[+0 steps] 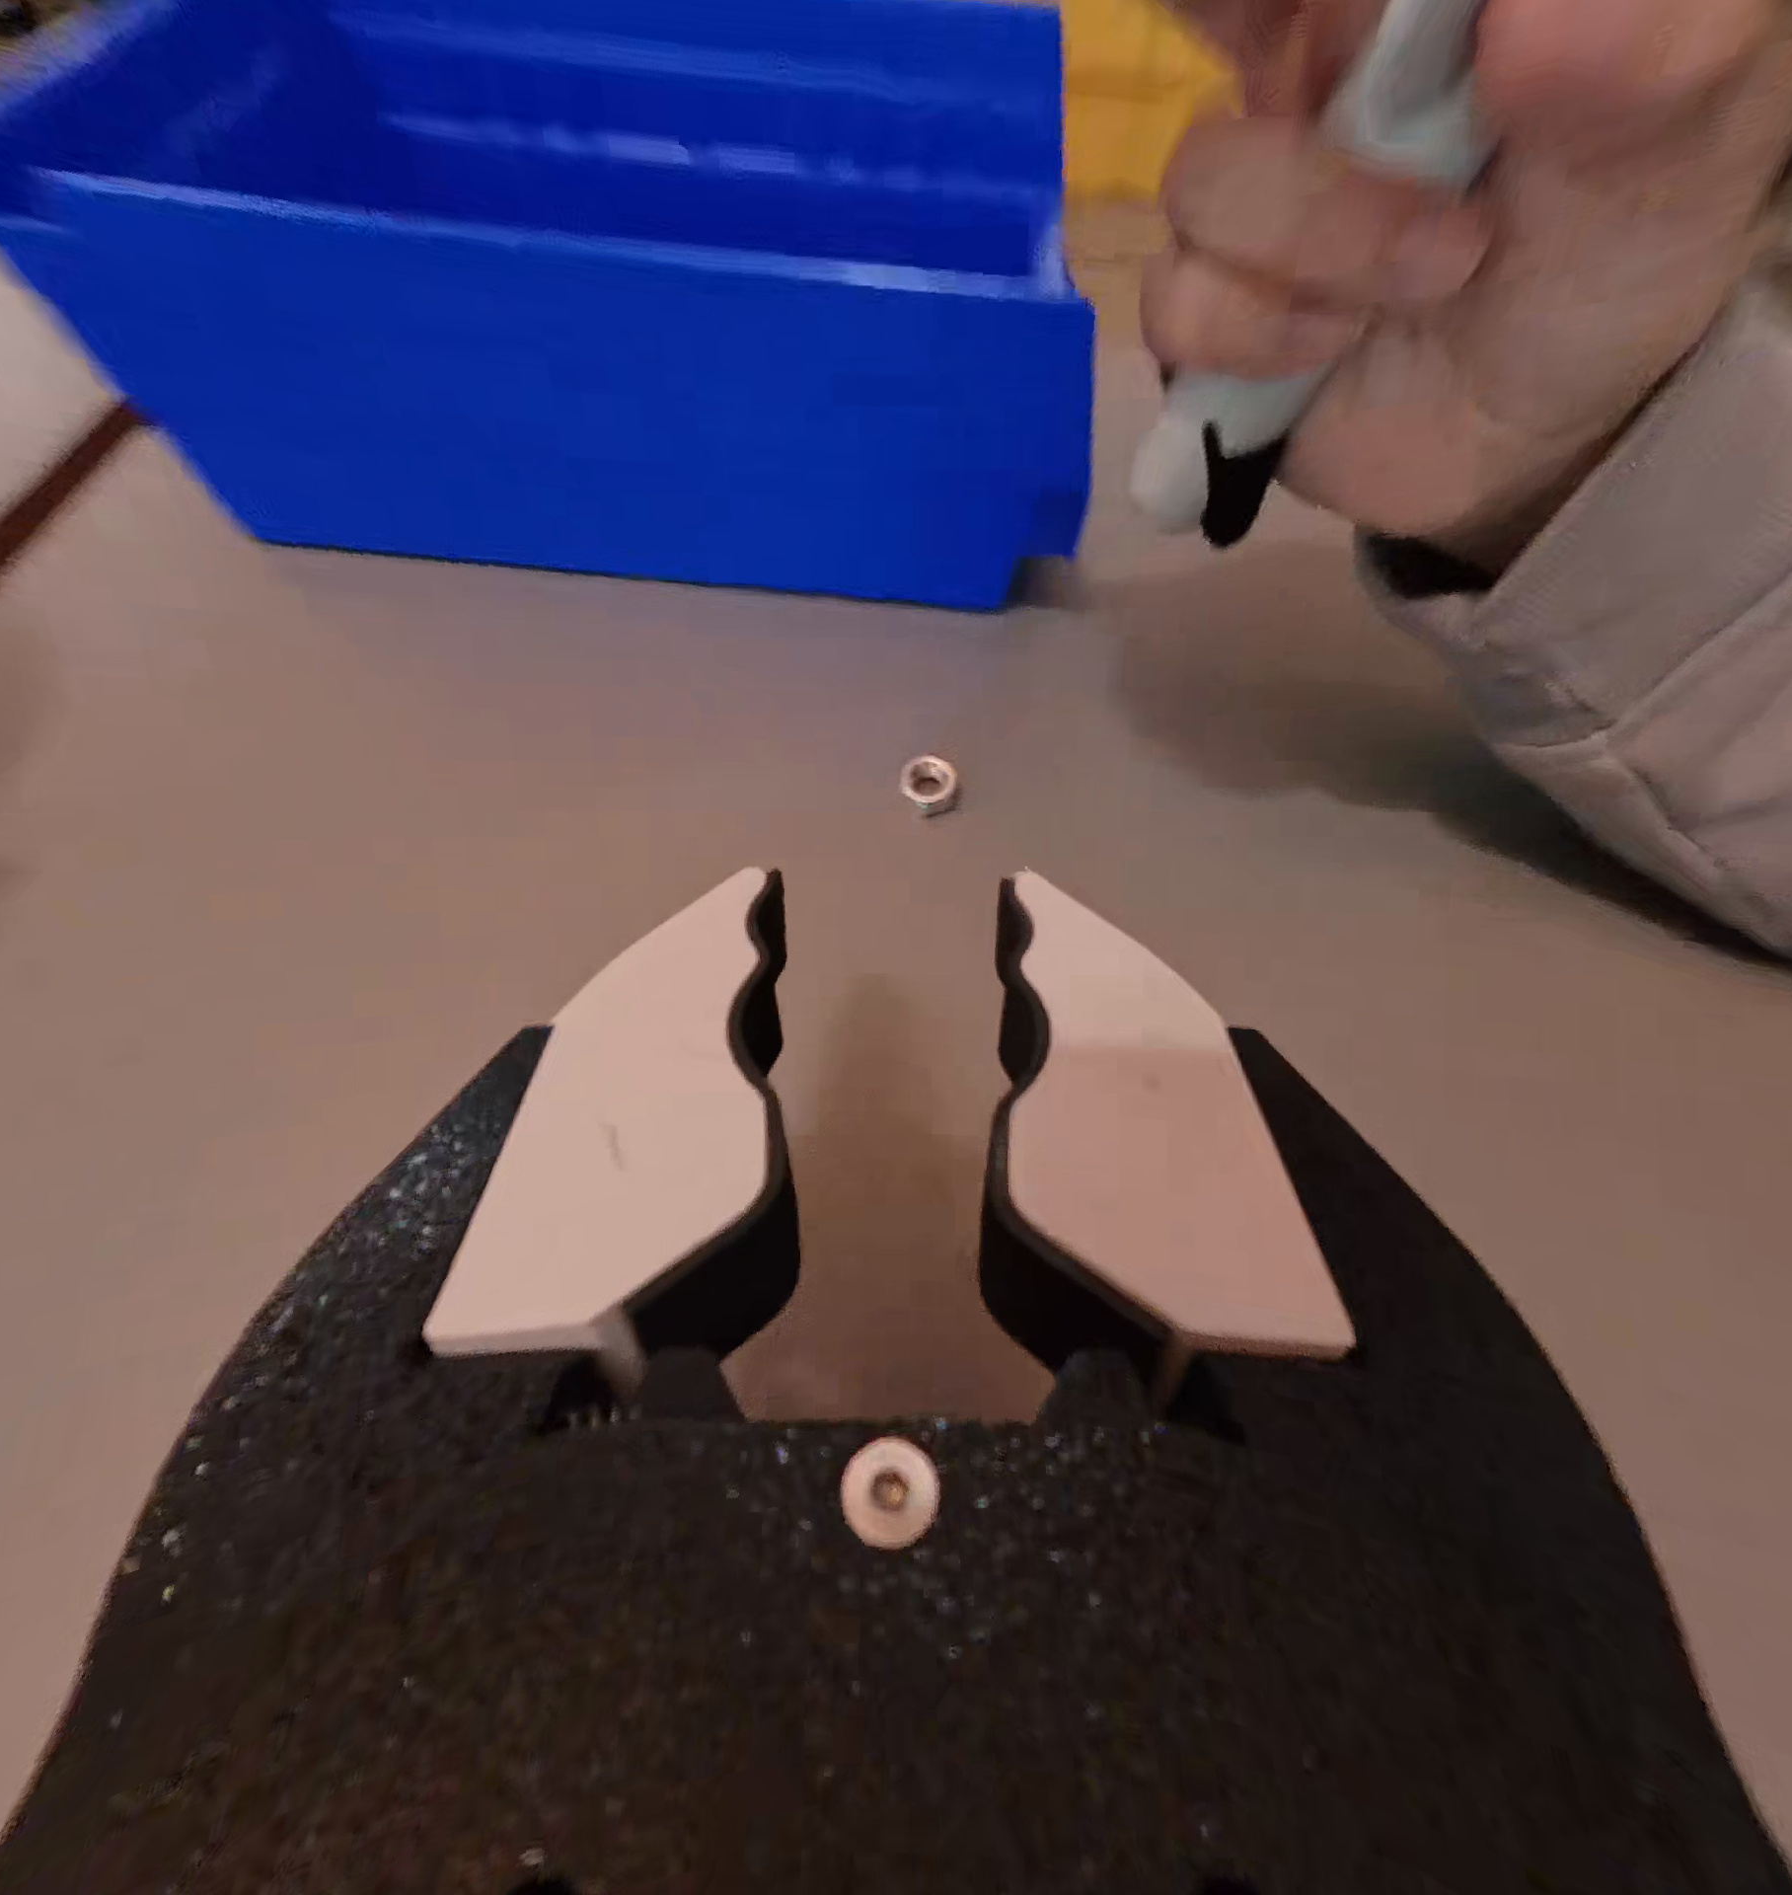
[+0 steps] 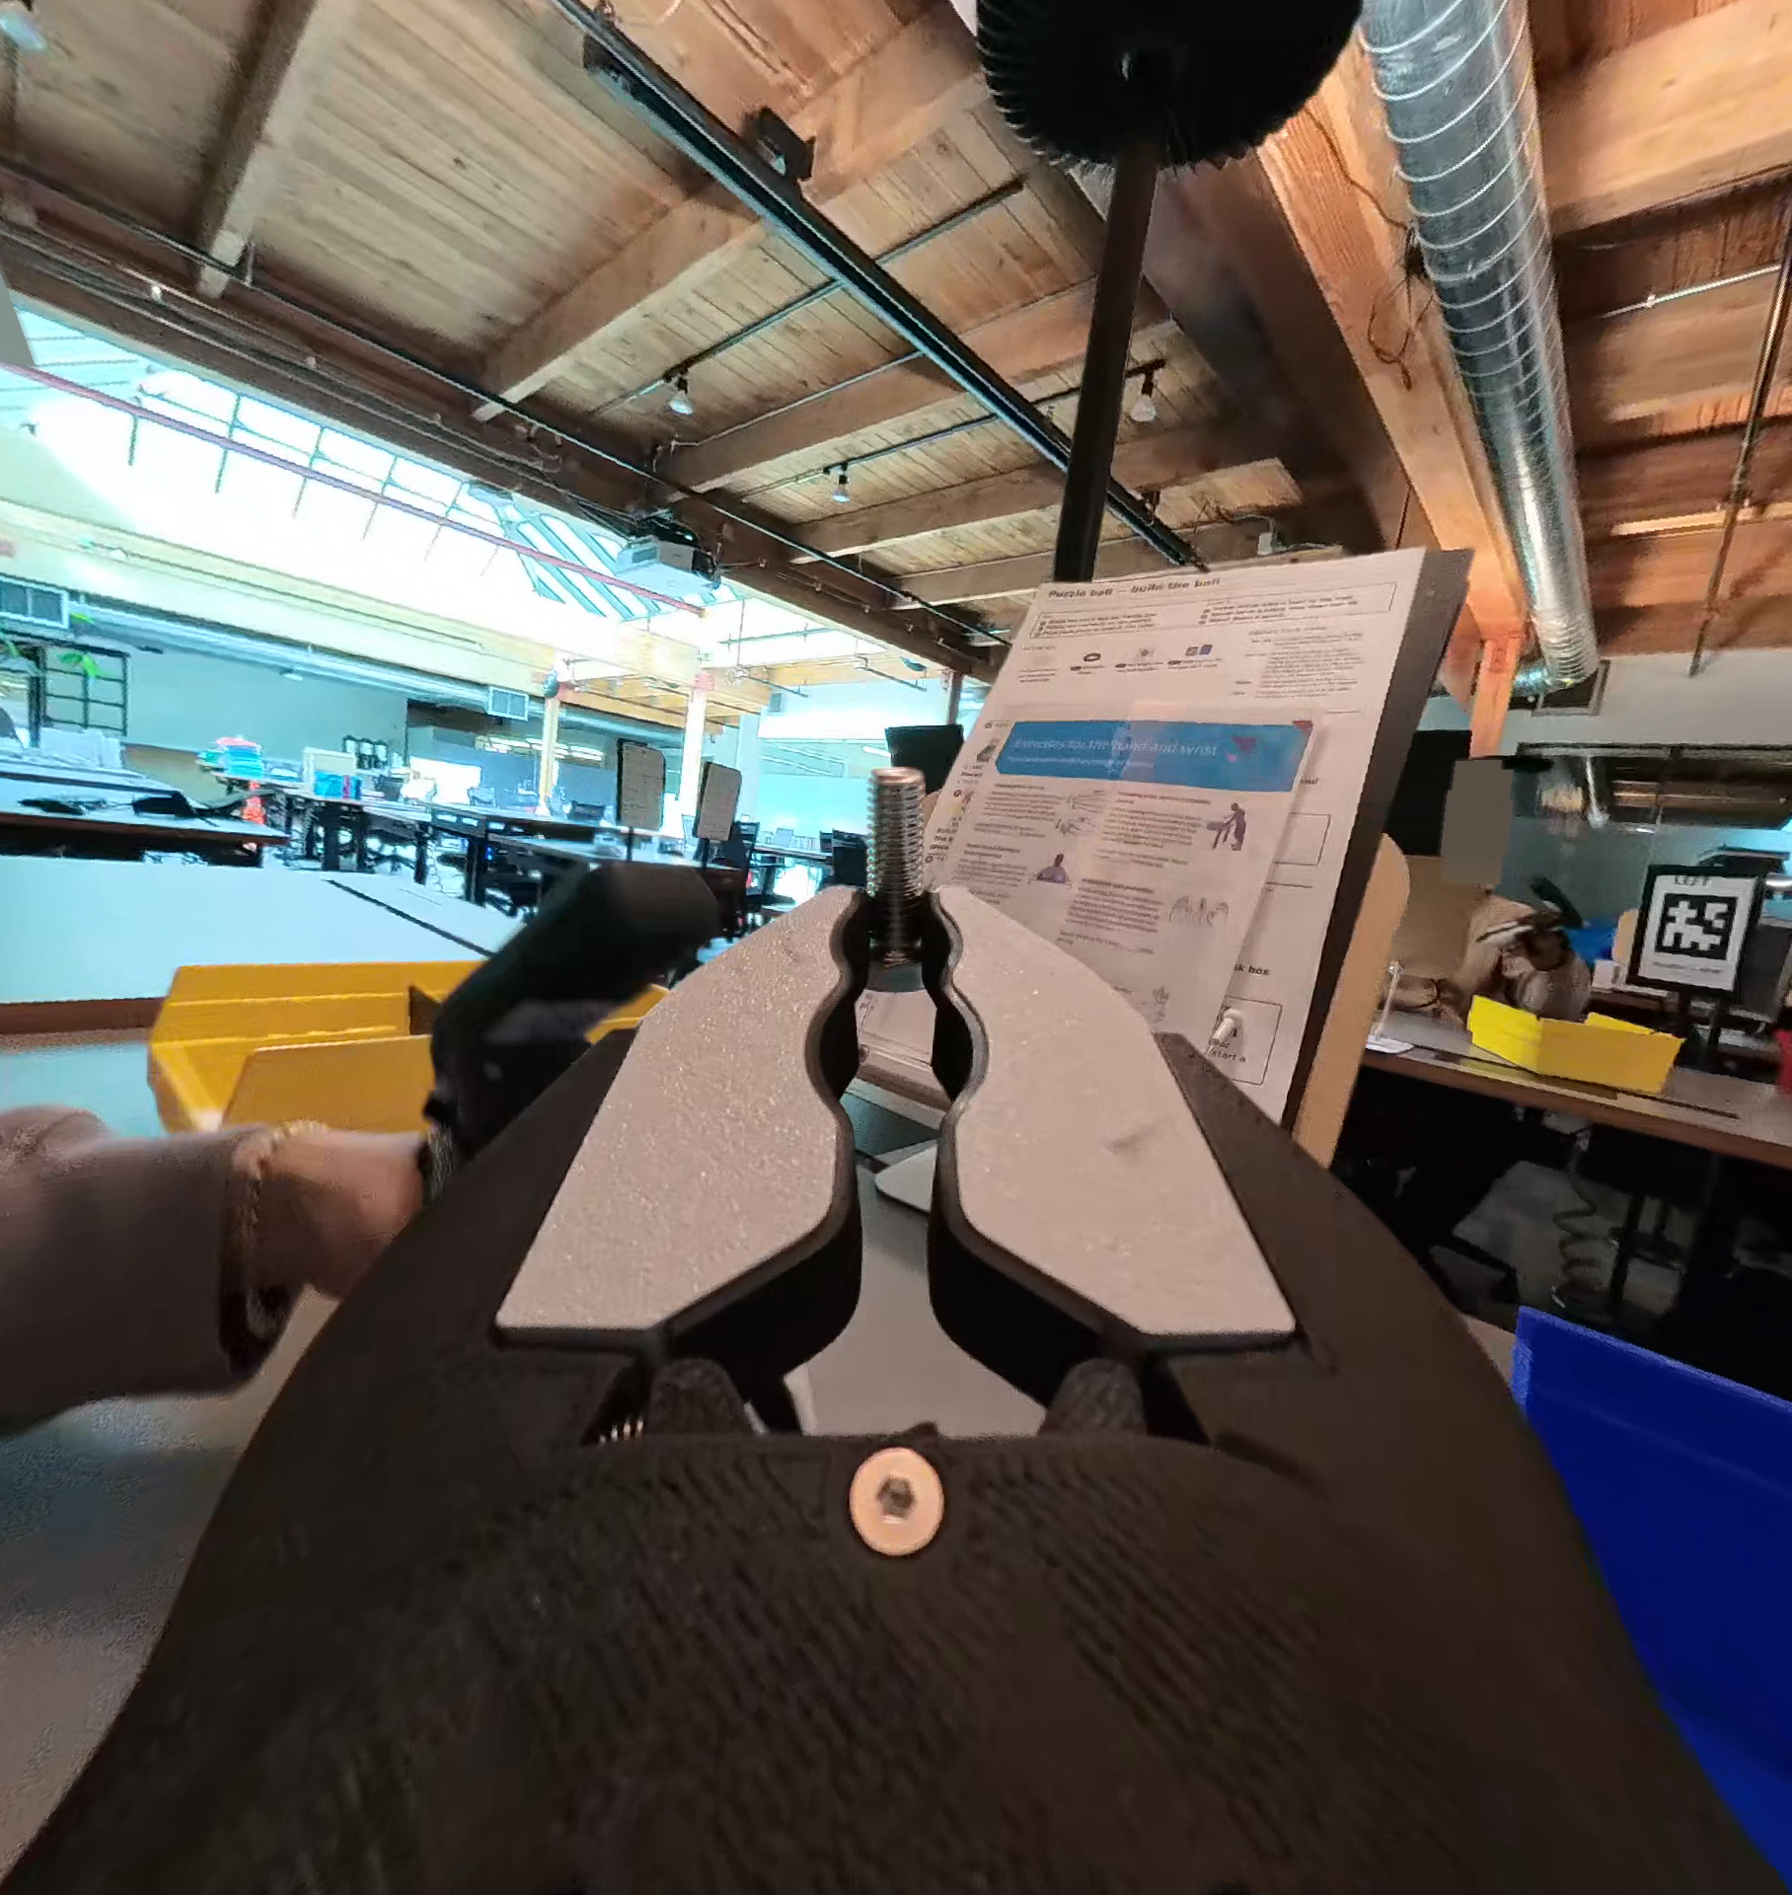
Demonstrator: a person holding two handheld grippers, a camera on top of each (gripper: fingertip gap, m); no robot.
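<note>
In the left wrist view, my left gripper (image 1: pixel 890 884) is open and empty, low over the grey-brown table (image 1: pixel 359 820). A small silver hex nut (image 1: pixel 928 784) lies flat on the table just beyond its fingertips, slightly right of centre. In the right wrist view, my right gripper (image 2: pixel 897 902) is shut on a silver threaded bolt (image 2: pixel 894 836); the bolt stands upright and its threaded end sticks out past the fingertips. The right gripper, blurred, also shows in the left wrist view (image 1: pixel 1210 461), held in a hand (image 1: pixel 1466 256) at the upper right.
A blue bin (image 1: pixel 615 359) stands on the table behind the nut; a yellow bin (image 1: pixel 1128 103) is beyond it. In the right wrist view, a yellow bin (image 2: pixel 287 1036), the other hand's sleeve (image 2: pixel 82 1261), a board with printed sheets (image 2: pixel 1199 820) and a blue bin edge (image 2: pixel 1692 1518) show. Across from one pair of fingers to the other is roughly 15 cm.
</note>
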